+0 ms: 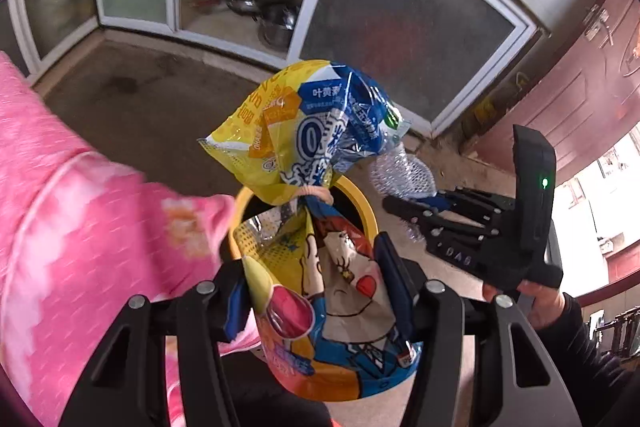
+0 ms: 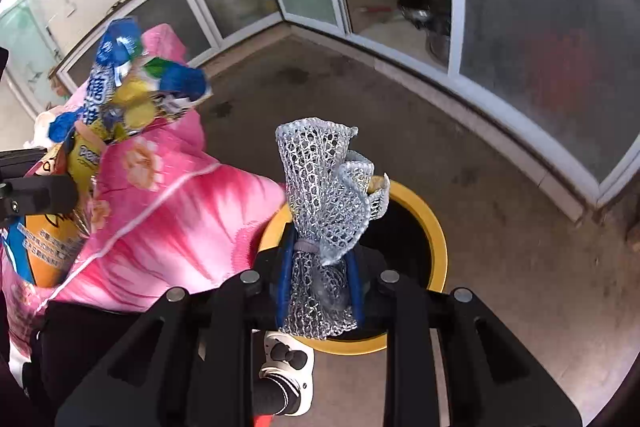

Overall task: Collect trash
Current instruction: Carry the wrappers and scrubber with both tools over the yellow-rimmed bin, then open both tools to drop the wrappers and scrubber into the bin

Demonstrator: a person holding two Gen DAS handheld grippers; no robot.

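Note:
My left gripper (image 1: 316, 291) is shut on a bundle of crumpled snack wrappers (image 1: 308, 155), yellow and blue, tied with a band, held just above a yellow-rimmed trash bin (image 1: 366, 211). My right gripper (image 2: 320, 283) is shut on a grey foam net sleeve (image 2: 324, 195), held over the same bin (image 2: 436, 227), whose inside is dark. The right gripper and its net (image 1: 400, 173) show in the left wrist view at right. The wrapper bundle (image 2: 124, 91) shows at the left of the right wrist view.
A pink quilt (image 1: 80, 211) lies on the left, touching the bin; it also shows in the right wrist view (image 2: 172, 211). White-framed floor cabinets (image 1: 400, 27) with pots line the back. A dark red door (image 1: 580, 99) is at right. A white shoe (image 2: 286, 359) is below the right gripper.

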